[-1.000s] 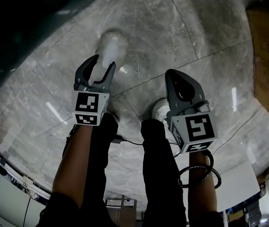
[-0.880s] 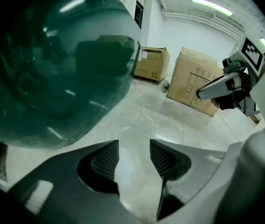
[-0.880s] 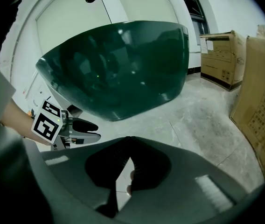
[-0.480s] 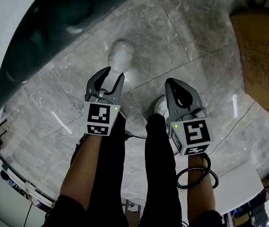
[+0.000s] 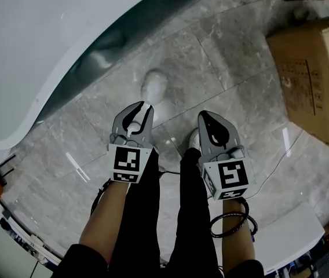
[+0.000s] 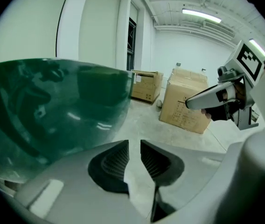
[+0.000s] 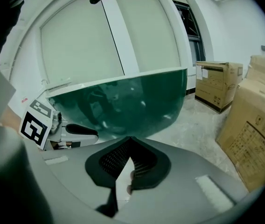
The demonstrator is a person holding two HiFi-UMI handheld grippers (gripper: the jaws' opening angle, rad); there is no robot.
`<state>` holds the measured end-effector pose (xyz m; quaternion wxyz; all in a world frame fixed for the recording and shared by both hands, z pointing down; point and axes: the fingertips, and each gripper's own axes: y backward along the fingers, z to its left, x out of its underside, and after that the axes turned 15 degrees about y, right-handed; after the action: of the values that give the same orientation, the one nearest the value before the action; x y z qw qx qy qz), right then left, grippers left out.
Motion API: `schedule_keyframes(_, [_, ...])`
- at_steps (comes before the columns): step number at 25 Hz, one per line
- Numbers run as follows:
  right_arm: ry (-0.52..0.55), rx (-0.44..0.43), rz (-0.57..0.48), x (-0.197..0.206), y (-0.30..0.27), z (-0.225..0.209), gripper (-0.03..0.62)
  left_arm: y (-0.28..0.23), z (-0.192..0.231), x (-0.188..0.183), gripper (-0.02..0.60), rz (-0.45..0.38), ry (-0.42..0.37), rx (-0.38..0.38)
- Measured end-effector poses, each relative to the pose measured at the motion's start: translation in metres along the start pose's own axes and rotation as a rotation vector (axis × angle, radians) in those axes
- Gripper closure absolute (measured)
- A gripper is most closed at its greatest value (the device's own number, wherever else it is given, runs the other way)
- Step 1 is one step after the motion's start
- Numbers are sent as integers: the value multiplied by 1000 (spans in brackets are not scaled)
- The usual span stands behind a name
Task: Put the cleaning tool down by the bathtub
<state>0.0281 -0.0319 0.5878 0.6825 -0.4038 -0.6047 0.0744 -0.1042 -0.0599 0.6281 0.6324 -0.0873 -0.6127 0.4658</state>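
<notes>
No cleaning tool shows in any view. The bathtub [image 5: 43, 57], with a white rim and a dark green glossy side, curves across the upper left of the head view. It fills the left of the left gripper view [image 6: 53, 106] and the middle of the right gripper view [image 7: 123, 101]. My left gripper [image 5: 143, 105] [image 6: 135, 143] hangs over the marble floor close to the tub's side, its jaws a narrow gap apart with nothing between them. My right gripper [image 5: 202, 115] [image 7: 130, 139] is beside it, jaws meeting at the tips, empty.
A big cardboard box [image 5: 312, 68] [image 6: 186, 104] [image 7: 258, 129] stands on the floor to the right, and another box [image 6: 146, 85] [image 7: 216, 85] further back. The person's legs and white shoes [image 5: 154, 86] are below the grippers. A black cable loop [image 5: 231, 225] hangs at the right wrist.
The view has swung so the tub's white rim and the box come into sight. Both grippers sit lower and closer together. The left jaws' gap looks narrower.
</notes>
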Motion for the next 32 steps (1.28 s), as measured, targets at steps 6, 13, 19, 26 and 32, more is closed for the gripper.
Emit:
schedule_keyframes(6, [-10, 33, -60, -53, 22, -2, 574, 36, -6, -54, 527, -57, -46, -13])
schedule_keyframes(13, [-14, 61, -112, -104, 51, 0, 574, 73, -13, -100, 560, -113, -13, -25])
schedule_keyframes(19, [-59, 115, -157, -145, 79, -9, 574, 108, -21, -139, 580, -148, -33, -11])
schedule_keyframes(26, [-45, 156, -213, -194, 114, -19, 574, 141, -28, -179, 580, -186, -28, -6])
schedule_keyframes(32, [-25, 161, -265, -234, 136, -12, 574, 166, -48, -218, 581, -244, -46, 23])
